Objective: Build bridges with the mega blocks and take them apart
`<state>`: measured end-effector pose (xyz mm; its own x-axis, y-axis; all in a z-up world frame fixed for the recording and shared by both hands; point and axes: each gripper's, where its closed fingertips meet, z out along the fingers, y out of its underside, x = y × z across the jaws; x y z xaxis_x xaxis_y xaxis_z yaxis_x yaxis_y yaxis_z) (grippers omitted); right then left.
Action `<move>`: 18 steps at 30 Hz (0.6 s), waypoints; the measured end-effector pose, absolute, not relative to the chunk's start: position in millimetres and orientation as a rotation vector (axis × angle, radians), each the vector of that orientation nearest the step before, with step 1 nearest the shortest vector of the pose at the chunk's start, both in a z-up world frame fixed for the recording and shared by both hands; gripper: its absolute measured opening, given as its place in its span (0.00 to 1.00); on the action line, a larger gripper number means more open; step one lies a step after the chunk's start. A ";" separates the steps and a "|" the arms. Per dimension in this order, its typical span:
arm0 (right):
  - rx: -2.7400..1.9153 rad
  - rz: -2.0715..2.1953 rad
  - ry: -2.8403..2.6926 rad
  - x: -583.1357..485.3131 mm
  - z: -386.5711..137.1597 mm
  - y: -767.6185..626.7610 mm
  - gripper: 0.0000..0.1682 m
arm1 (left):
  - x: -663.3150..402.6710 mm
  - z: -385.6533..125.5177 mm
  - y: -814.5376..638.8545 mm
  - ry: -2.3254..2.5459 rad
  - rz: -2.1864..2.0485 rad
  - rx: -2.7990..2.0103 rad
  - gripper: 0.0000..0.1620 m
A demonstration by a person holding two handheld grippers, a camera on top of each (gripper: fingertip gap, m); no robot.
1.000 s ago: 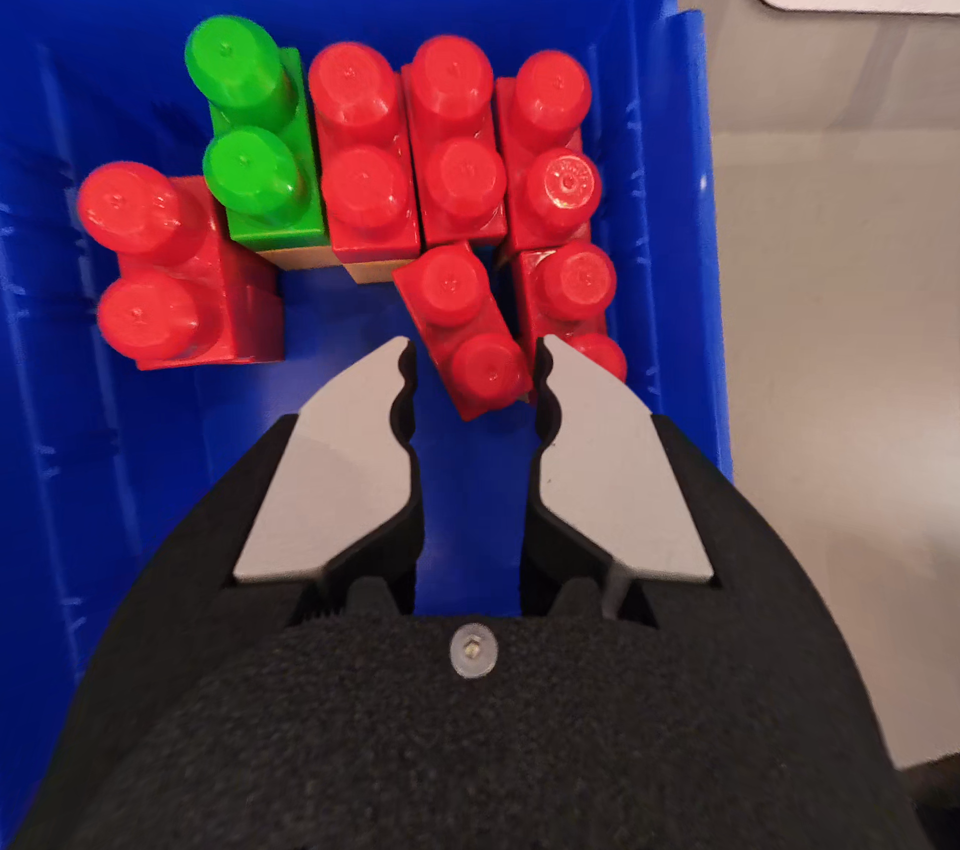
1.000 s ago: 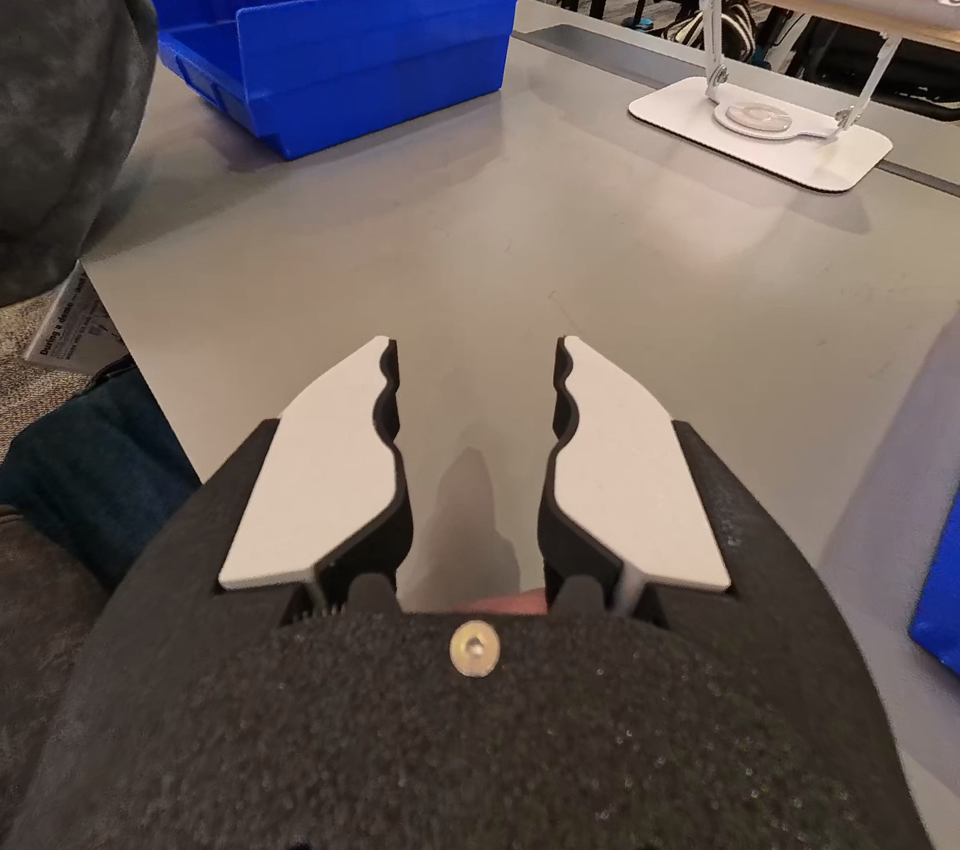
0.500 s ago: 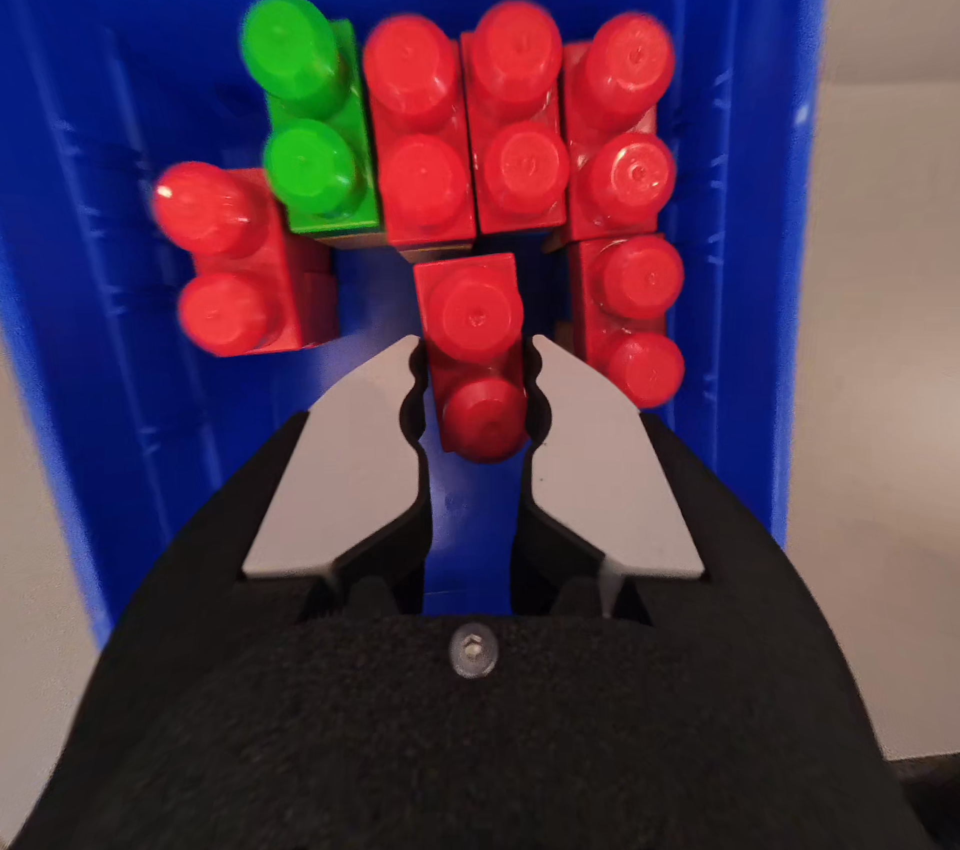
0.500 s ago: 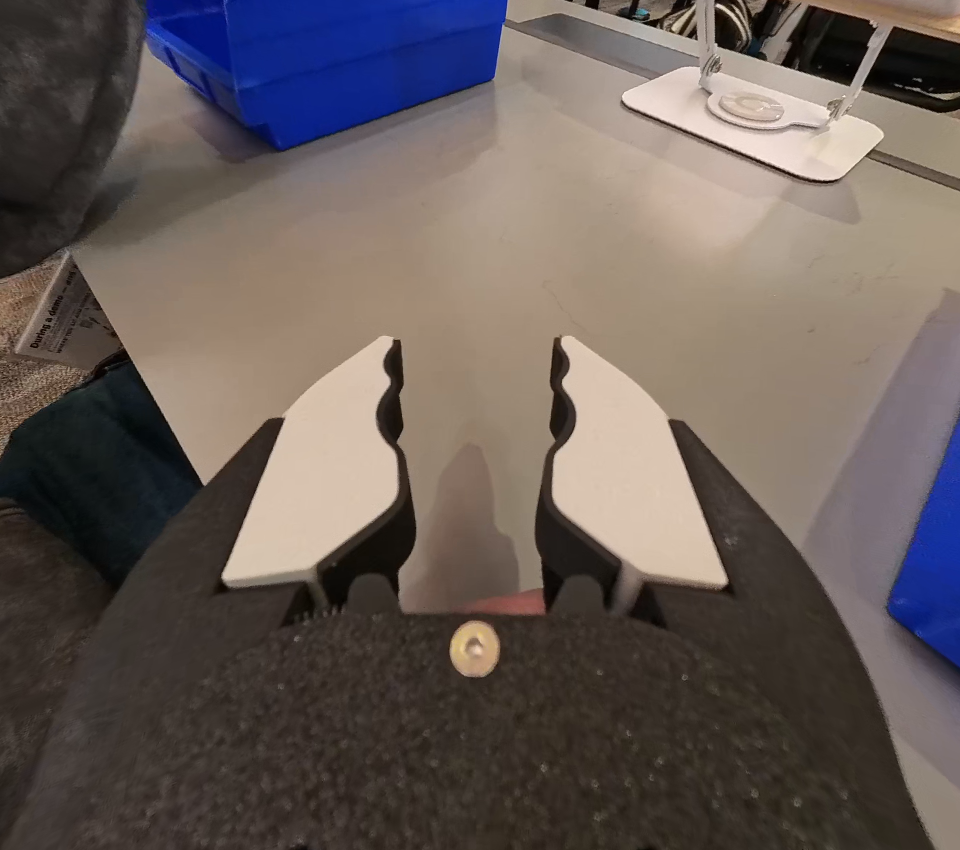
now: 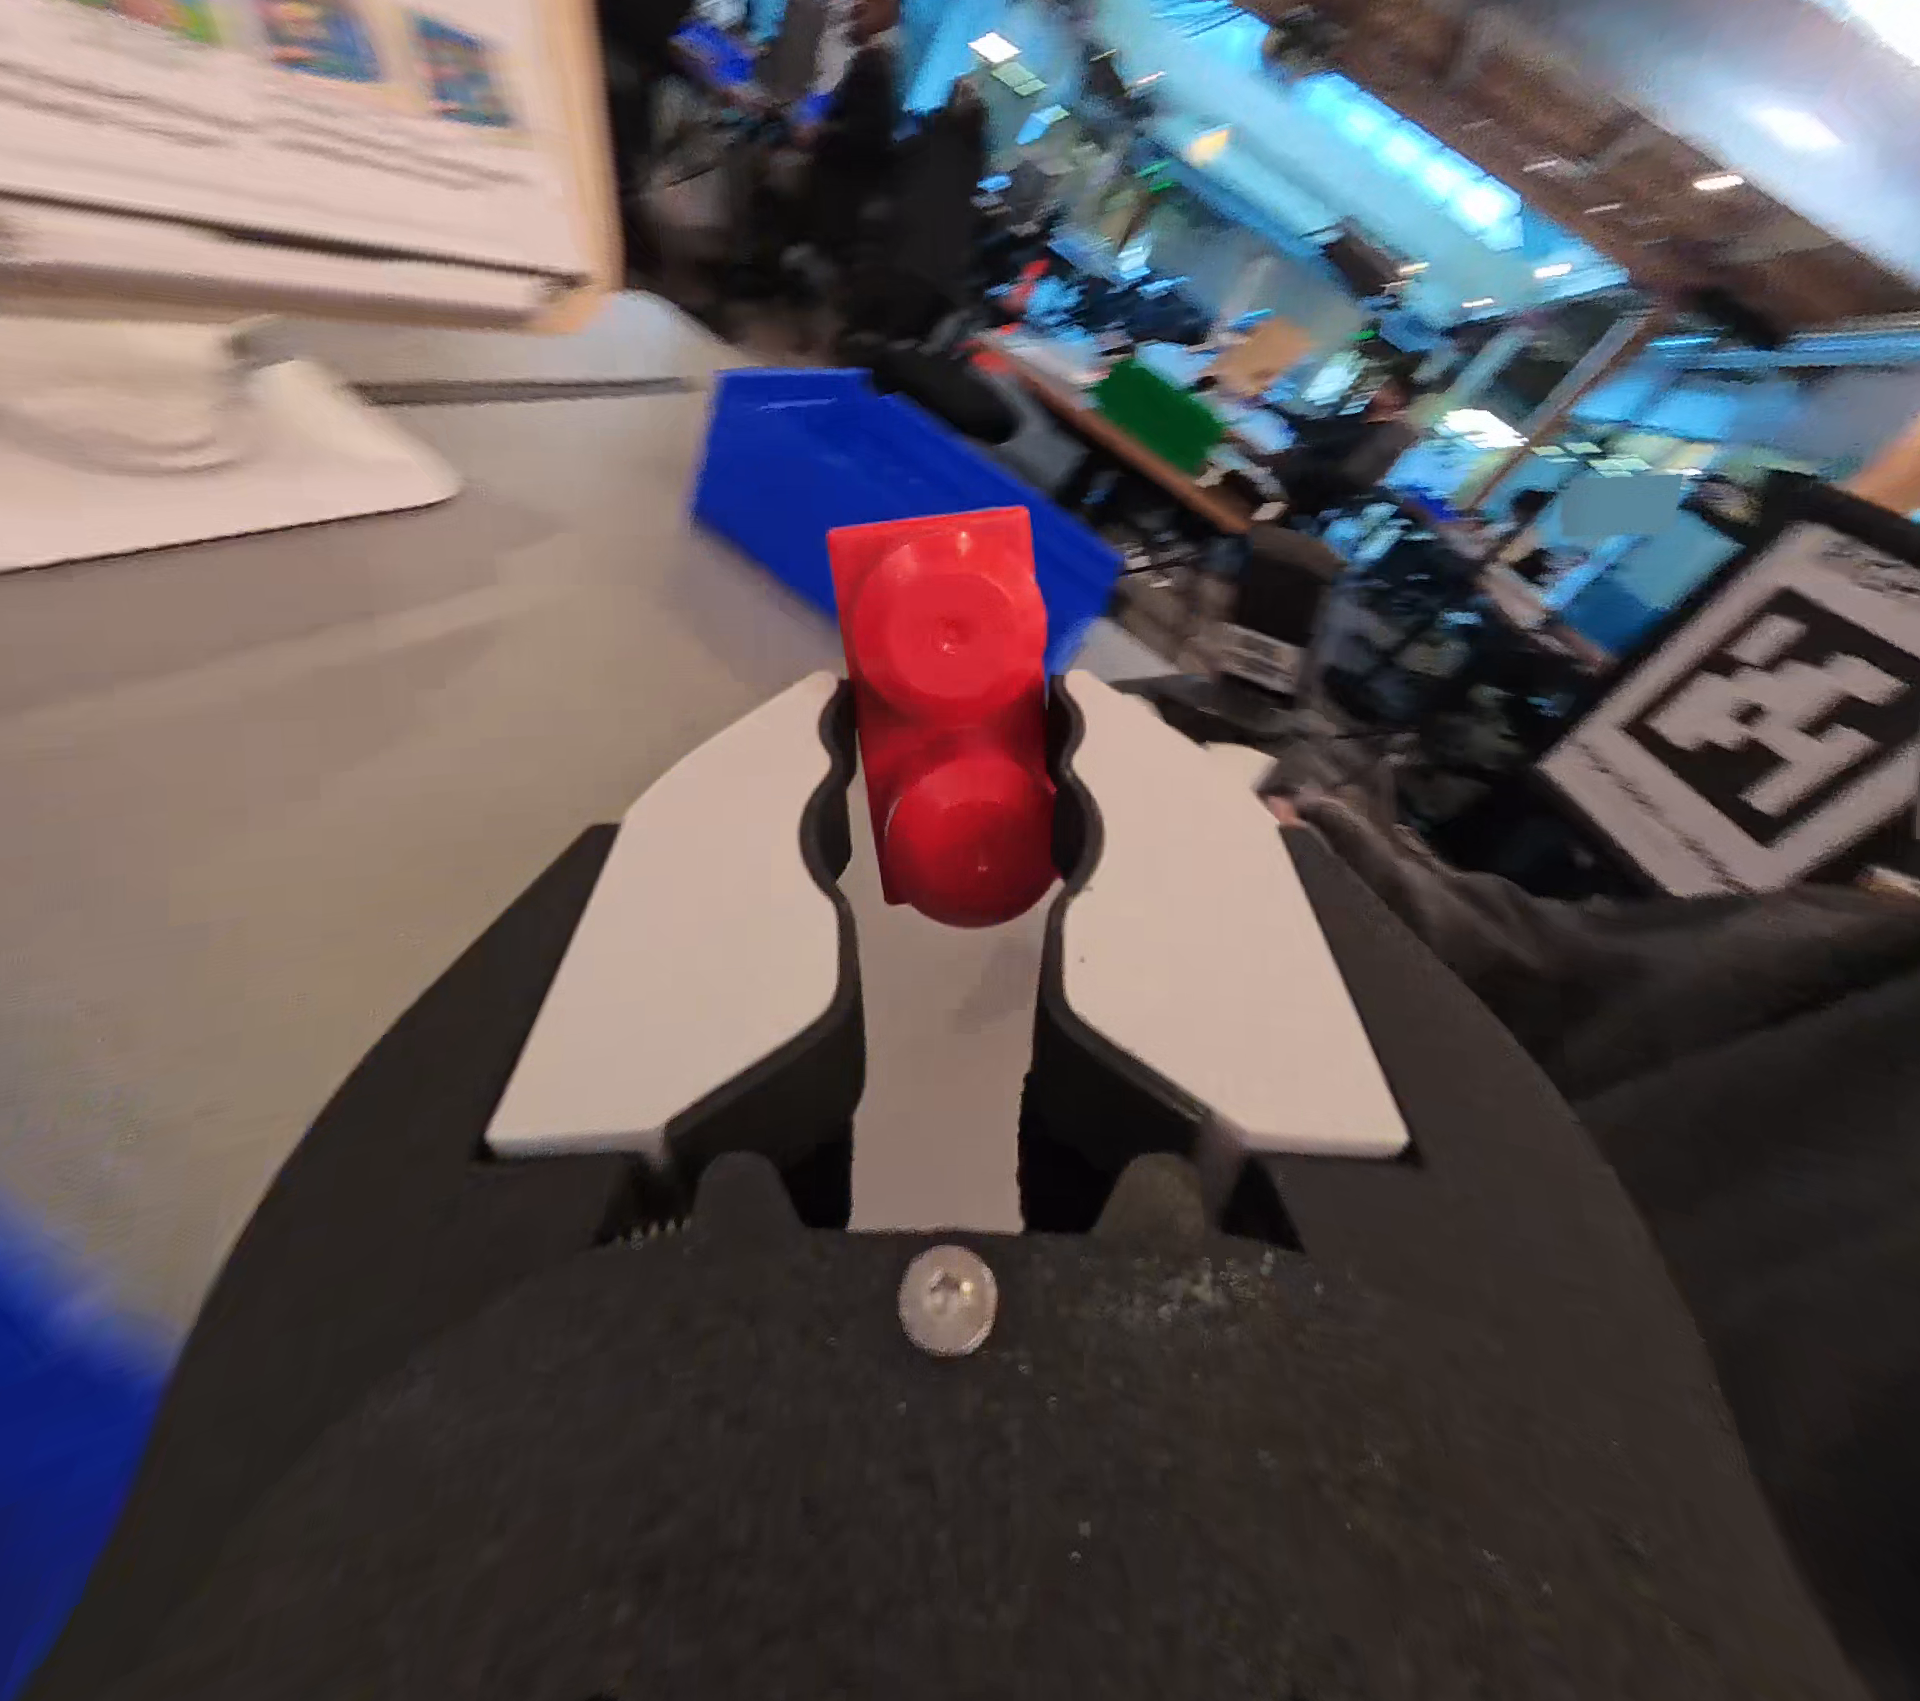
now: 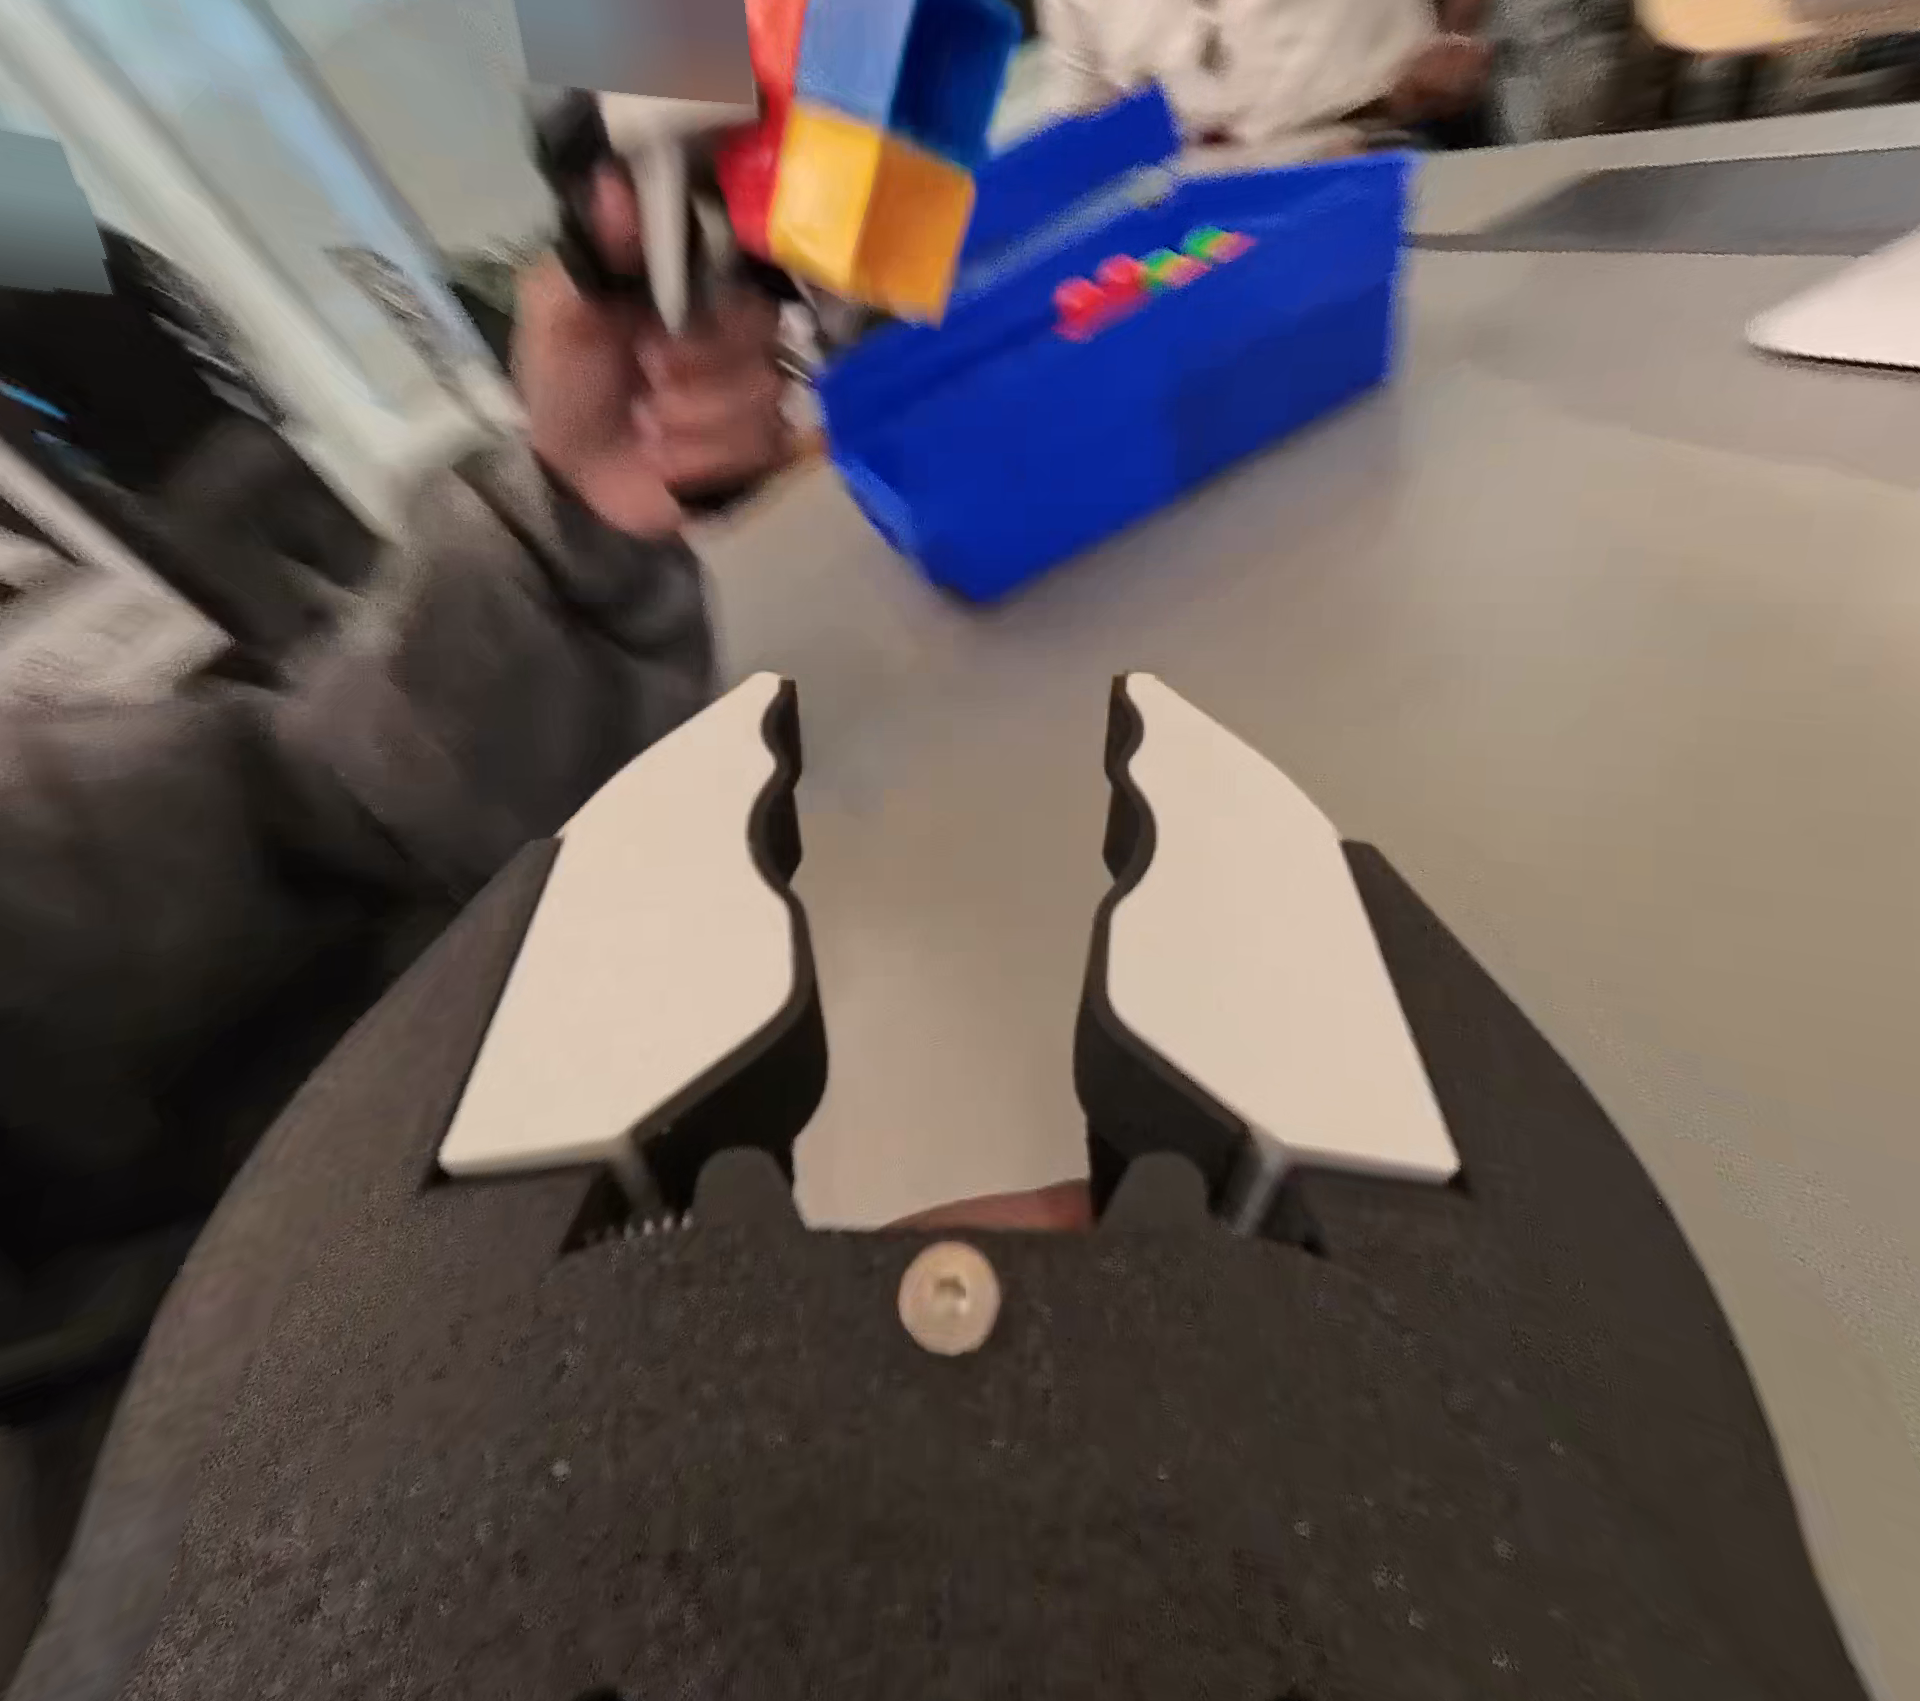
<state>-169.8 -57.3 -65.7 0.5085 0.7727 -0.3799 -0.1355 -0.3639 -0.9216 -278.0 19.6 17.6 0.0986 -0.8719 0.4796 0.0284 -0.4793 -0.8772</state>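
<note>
My left gripper (image 5: 951,697) is shut on a red two-stud mega block (image 5: 948,716) and holds it in the air above the grey table (image 5: 312,768), studs facing the camera. My right gripper (image 6: 954,695) is open and empty, low over the table (image 6: 1455,716). In the right wrist view a blue bin (image 6: 1122,425) with red and green blocks (image 6: 1143,280) stands ahead. To its left a hand (image 6: 634,404) holds the other gripper, blurred, next to a blue, yellow and red boxy shape (image 6: 873,134).
In the left wrist view a second blue bin (image 5: 883,477) stands ahead, a white stand (image 5: 208,446) with a board is at left, and a black-and-white marker (image 5: 1766,716) at right. A grey sleeve (image 6: 312,768) is on the right gripper's left. People stand behind the table.
My left gripper shut on the red block and lifted it out of the blue bin; its view swung up toward the room. My right gripper stayed open and turned left toward the bin.
</note>
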 end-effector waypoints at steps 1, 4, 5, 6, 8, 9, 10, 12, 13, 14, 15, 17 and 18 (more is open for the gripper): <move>-1.625 1.190 -0.529 -180.0 -49.2 -52.1 0.34 | -265.9 20.3 4.2 0.879 -1.544 -1.541 0.21; -1.509 1.430 -0.423 -193.5 -22.8 -27.7 0.34 | -238.8 17.1 -25.1 0.948 -1.599 -1.440 0.21; -1.465 1.516 -0.401 -196.7 -18.7 -25.4 0.34 | -232.4 12.9 -33.0 0.984 -1.614 -1.435 0.21; -1.404 1.604 -0.390 -197.7 -14.9 -26.7 0.34 | -228.0 9.4 -38.9 1.005 -1.637 -1.430 0.21; -1.315 1.719 -0.328 -192.3 -12.6 -26.5 0.33 | -224.7 2.2 -40.6 1.000 -1.656 -1.437 0.21; -1.300 1.745 -0.334 -190.6 -14.1 -28.0 0.32 | -223.1 -5.1 -39.9 1.011 -1.645 -1.460 0.21; -1.285 1.754 -0.351 -189.0 -14.2 -30.5 0.32 | -221.5 -11.7 -40.5 1.028 -1.648 -1.477 0.21; -1.303 1.728 -0.390 -189.8 -16.5 -32.9 0.32 | -218.4 -19.4 -39.0 1.016 -1.666 -1.490 0.21; -1.318 1.718 -0.413 -192.3 -18.1 -34.3 0.33 | -216.7 -21.6 -39.5 1.016 -1.678 -1.488 0.21; -1.334 1.711 -0.430 -195.2 -20.1 -35.3 0.33 | -214.6 -24.6 -40.5 1.025 -1.683 -1.494 0.21; -1.348 1.702 -0.444 -197.8 -22.5 -36.1 0.33 | -212.0 -28.2 -40.4 1.033 -1.670 -1.508 0.21; -1.371 1.654 -0.450 -198.0 -27.4 -34.2 0.21 | -208.7 -32.1 -41.2 1.042 -1.659 -1.519 0.21; -1.372 1.635 -0.455 -196.4 -28.6 -34.3 0.21 | -207.5 -34.0 -42.0 1.050 -1.660 -1.529 0.21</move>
<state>-196.4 -34.3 -28.6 0.0482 0.8197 -0.5708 -0.4067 -0.5058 -0.7607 -207.5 -42.0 -34.0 -0.1179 -0.8699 0.4790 -0.0602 -0.4752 -0.8778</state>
